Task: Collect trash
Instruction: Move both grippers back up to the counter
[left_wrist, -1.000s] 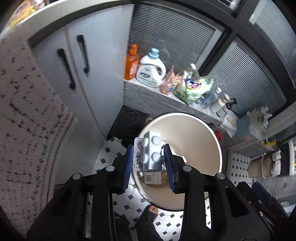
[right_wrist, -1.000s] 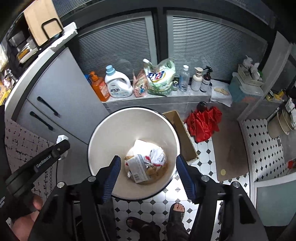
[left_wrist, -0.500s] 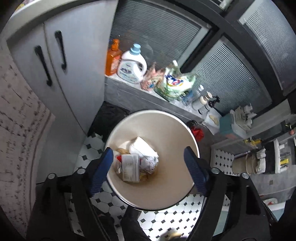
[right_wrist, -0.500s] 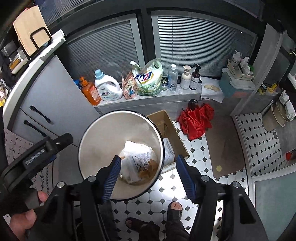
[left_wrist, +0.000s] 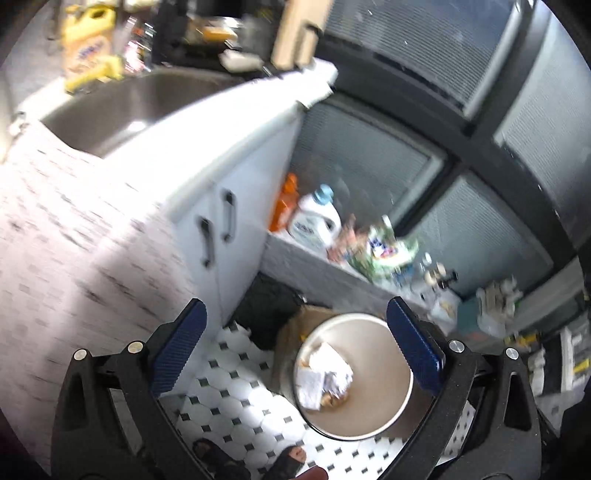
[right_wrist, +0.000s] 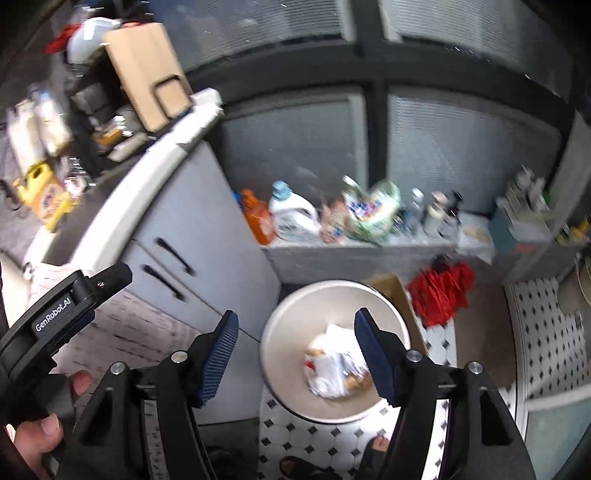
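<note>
I look down from both hands at the round bin (left_wrist: 354, 376) standing on the black-and-white tiled floor (left_wrist: 236, 384). My left gripper (left_wrist: 295, 354) has its blue pads spread very wide and still opening, with nothing between them; the bin shows through the gap, well below. My right gripper (right_wrist: 295, 356) is also empty, its jaws fairly wide apart and easing wider, and the bin (right_wrist: 334, 350) sits below it too.

The trash (left_wrist: 323, 376) lies in the bottom of the bin: crumpled white paper and wrappers, with some brownish scraps on the near side. From the right view the same heap (right_wrist: 338, 371) sits toward the bin's near right wall.

A cardboard box (right_wrist: 397, 299) stands just beside the bin, touching its far right rim, and a red umbrella (right_wrist: 441, 291) lies further out past the box. The grey cabinet (right_wrist: 192, 236) rises to the left of the bin. On the ledge behind the bin stand an orange bottle (left_wrist: 284, 203) and a white detergent jug (left_wrist: 316, 221). Both views are blurred.
</note>
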